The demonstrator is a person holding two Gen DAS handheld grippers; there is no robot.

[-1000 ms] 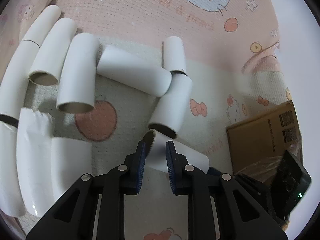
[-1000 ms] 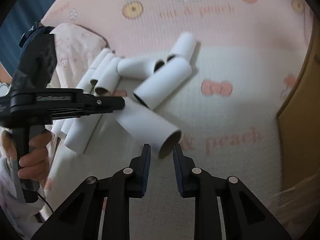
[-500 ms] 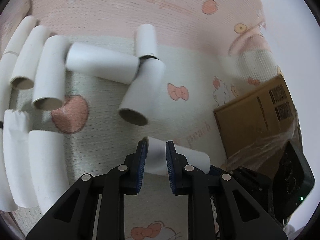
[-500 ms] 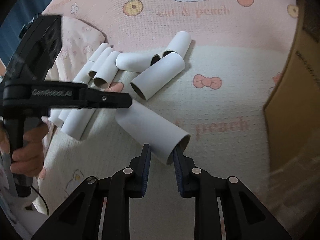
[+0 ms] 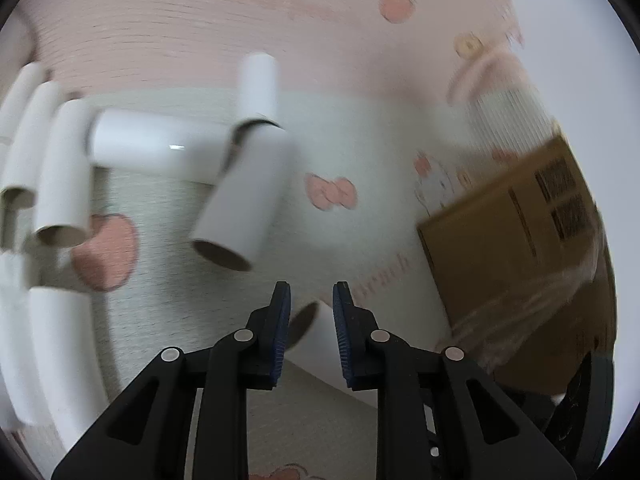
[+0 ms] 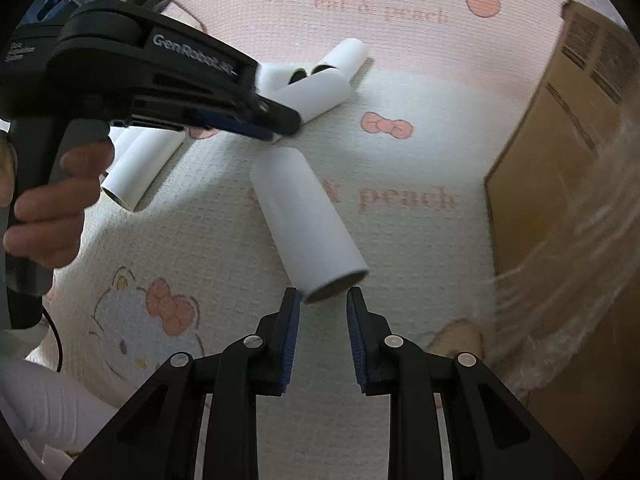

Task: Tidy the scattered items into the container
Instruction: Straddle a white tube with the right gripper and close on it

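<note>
We record two matching handheld tools: the right gripper [image 6: 323, 300] and left gripper [image 5: 311, 294], each of matte black plastic with angular arms, silver round screws and ribbed blue pads. White lettering reads "GenRobot.AI" on the left one's body, with a grey handle and thin black cable.

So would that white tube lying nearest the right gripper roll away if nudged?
Probably: the white tube is round, smooth and lies on its side. Hollow at the end, it's likely light and crushable. The textured mat may slow it.
</note>
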